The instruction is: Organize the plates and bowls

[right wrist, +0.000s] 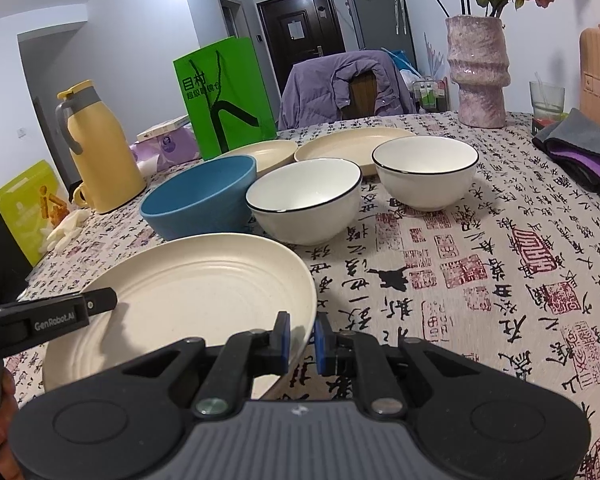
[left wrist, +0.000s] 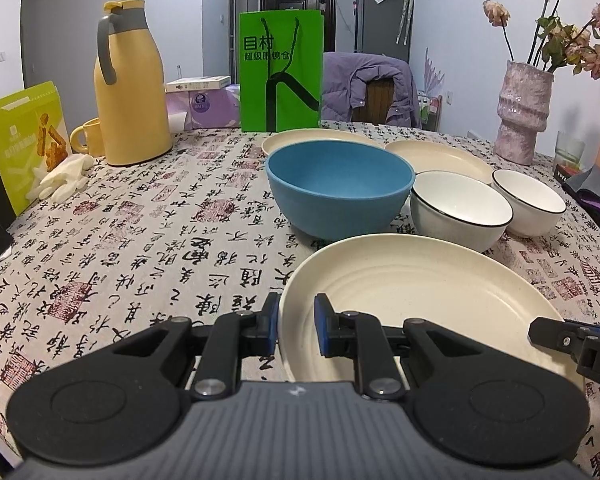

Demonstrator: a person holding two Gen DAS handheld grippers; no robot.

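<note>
Cream ridged plate (left wrist: 412, 292) — rim clenched in both grippers' jaws — left (left wrist: 297, 324), right (right wrist: 302, 338).

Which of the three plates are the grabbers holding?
The nearest cream plate, in front of the blue bowl. The left gripper and right gripper pinch its rim; the other two plates sit untouched behind the bowls.

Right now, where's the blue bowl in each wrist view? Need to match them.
Left wrist: blue bowl sits centre, just beyond the near cream plate.
Right wrist: blue bowl sits left of centre, beyond that plate.
Shared landmark: green paper bag behind it.
</note>
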